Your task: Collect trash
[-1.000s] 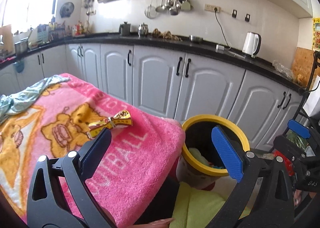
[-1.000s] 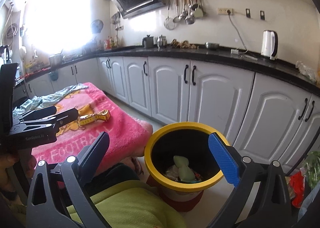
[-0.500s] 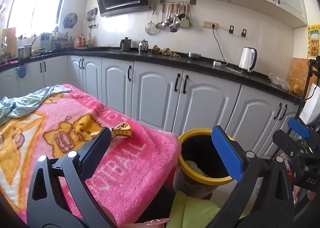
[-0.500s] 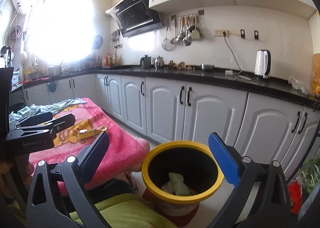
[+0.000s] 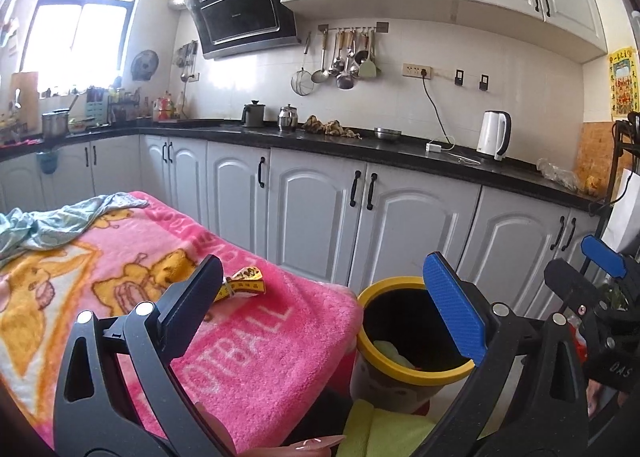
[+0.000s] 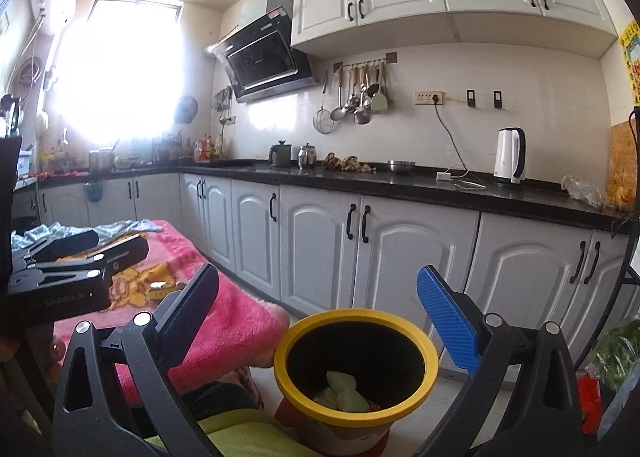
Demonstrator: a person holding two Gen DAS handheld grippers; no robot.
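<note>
Pink blanket (image 5: pixel 256 353) spread wide, printed with orange cartoon figures and pale lettering. Lying on it near the edge that faces the bin: a yellow wrapper (image 5: pixel 240 284), crumpled, half hidden behind the dark finger of the left gripper (image 5: pixel 326 309). Not touched by either finger. Jaws of that gripper spread wide, nothing between them, dark finger over the blanket, blue pad over the bin.

Just beside the blanket's end, down on the floor: a bin (image 5: pixel 404 367) with a yellow rim and a black inside, some pale green scraps at the bottom. Seen from the right wrist, same bin (image 6: pixel 356 409) straight ahead and below, green lumps plain to see in it. Right gripper (image 6: pixel 316 315) hovering above the bin, jaws gaping, holding nothing. Same wrapper (image 6: pixel 162 289) a small yellow strip on the blanket in this view, beyond the bin and partly behind the other gripper's black body.

Also on the blanket, at the end farthest from the bin: a light blue cloth (image 5: pixel 48 225), rumpled. Past the bin, a run of white cabinets (image 5: pixel 320 213) under a black counter (image 5: pixel 360 147), white kettle (image 5: pixel 494 135) standing on it. Bottom edge by the bin: a bit of yellow-green fabric (image 5: pixel 384 429), too cropped to tell more.
</note>
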